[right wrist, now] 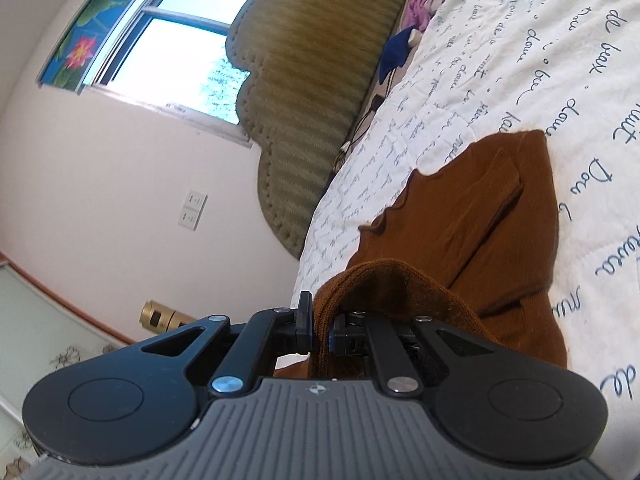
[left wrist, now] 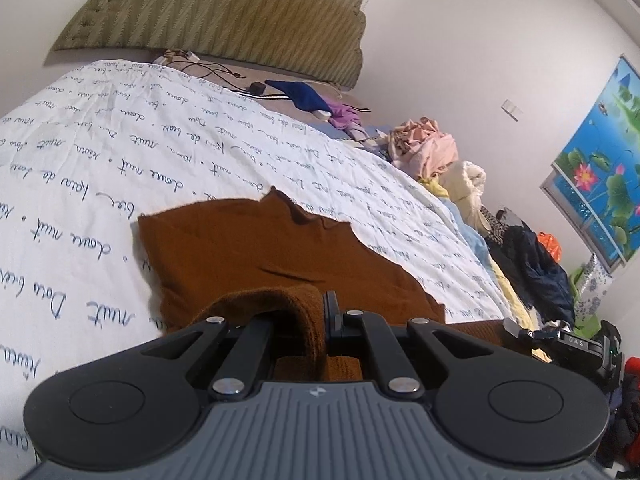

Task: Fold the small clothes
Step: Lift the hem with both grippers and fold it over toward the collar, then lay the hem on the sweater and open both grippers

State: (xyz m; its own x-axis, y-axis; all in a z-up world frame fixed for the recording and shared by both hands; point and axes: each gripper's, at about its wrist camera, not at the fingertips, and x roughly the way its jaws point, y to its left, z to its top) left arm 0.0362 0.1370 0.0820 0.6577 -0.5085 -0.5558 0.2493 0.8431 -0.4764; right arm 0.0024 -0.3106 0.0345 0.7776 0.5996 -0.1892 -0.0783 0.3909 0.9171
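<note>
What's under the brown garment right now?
The brown garment lies on the white quilt with blue writing; only quilt shows around it. Whatever sits beneath its middle is covered and cannot be seen.

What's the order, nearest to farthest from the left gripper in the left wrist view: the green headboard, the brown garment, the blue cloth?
1. Brown garment, pinched in the left gripper.
2. Blue cloth, far up the bed, near its head.
3. Green headboard, against the wall behind it.
</note>
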